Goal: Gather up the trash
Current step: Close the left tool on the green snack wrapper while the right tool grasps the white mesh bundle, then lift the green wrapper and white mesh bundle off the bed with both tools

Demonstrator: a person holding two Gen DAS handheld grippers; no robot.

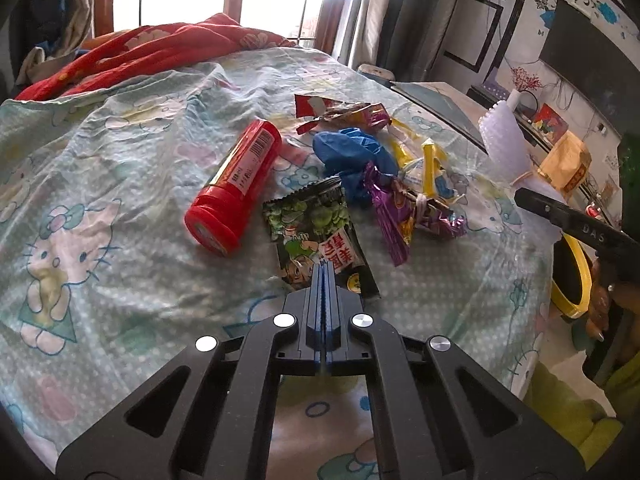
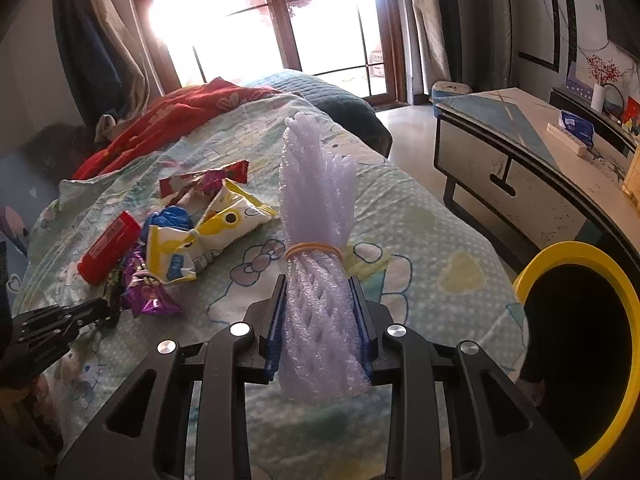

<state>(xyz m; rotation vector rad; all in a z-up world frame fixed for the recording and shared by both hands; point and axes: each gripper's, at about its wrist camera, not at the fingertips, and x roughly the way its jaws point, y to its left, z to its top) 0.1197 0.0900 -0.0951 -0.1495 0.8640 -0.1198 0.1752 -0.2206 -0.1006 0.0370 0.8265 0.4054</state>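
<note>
Trash lies on the cartoon bedsheet [image 1: 100, 184]: a red tube [image 1: 236, 184], a green snack packet [image 1: 316, 236], a blue glove [image 1: 352, 156], purple wrappers [image 1: 396, 216], a yellow packet [image 2: 216, 232] and a red-white wrapper [image 1: 316, 105]. My left gripper [image 1: 325, 270] is shut and empty, its tips over the green packet's near end. My right gripper [image 2: 319, 300] is shut on a lilac foam net [image 2: 316, 216] bound with a rubber band, held above the bed. It also shows in the left wrist view [image 1: 506, 140]. A yellow-rimmed bin [image 2: 580, 344] stands at the right.
A red quilt [image 1: 132, 52] lies bunched at the bed's far end by the window. A low cabinet [image 2: 520, 168] stands right of the bed across a strip of floor. The bin [image 1: 576, 280] is beside the bed's right edge.
</note>
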